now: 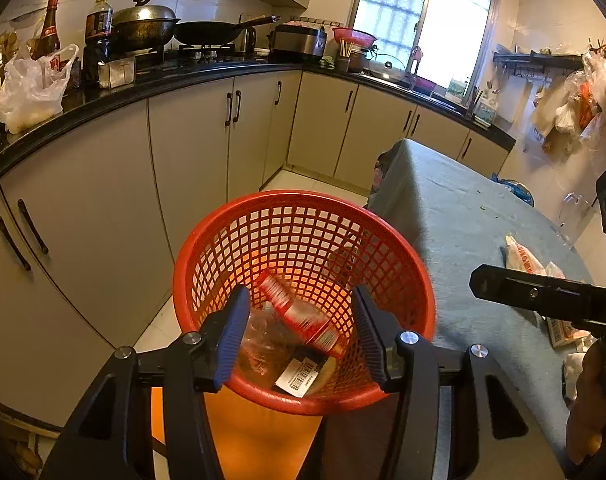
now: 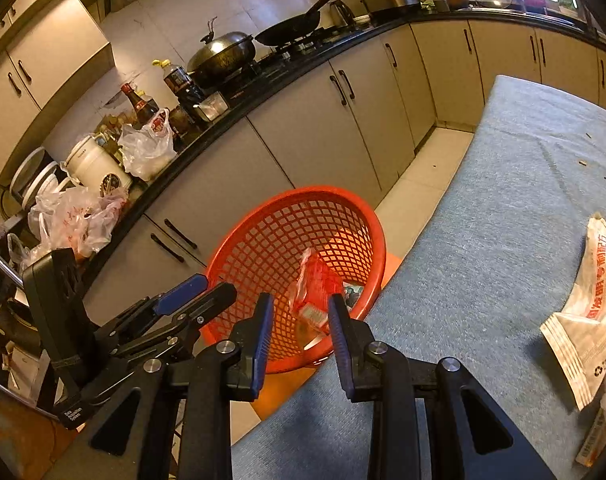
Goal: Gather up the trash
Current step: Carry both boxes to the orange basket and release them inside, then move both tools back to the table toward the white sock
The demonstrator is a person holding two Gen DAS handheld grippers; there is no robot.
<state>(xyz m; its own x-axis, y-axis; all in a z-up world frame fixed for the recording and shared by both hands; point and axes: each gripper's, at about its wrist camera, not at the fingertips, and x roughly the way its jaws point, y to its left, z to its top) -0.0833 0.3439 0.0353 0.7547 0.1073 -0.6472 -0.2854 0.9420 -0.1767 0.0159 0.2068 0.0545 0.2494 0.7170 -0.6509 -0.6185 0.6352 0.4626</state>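
Trash lay in the red basket (image 1: pixel 303 240) when these frames were taken: a clear plastic bottle (image 1: pixel 291 312) with a red label, blurred, sat tilted inside it above a dark packet with a white barcode sticker (image 1: pixel 299 376). I held my left tongs (image 1: pixel 301 334) over the near rim of the basket, its blue pads apart and gripping nothing, the bottle showing in the gap below them. My right tongs (image 2: pixel 299 332) hovered just beside the left, at the edge of the table (image 2: pixel 483 260); its pads looked a little apart in its own view, with nothing between them, though it counted as closed. From that side the bottle (image 2: pixel 315 288) also showed inside the basket (image 2: pixel 263 240), which stood on the floor against the table's edge. More trash waited on the blue-grey cloth: a white paper bag (image 2: pixel 587 308) with red print lay near the table's right side, well apart from both tongs. Behind the basket ran a kitchen counter (image 1: pixel 143 84) with pans and bottles.
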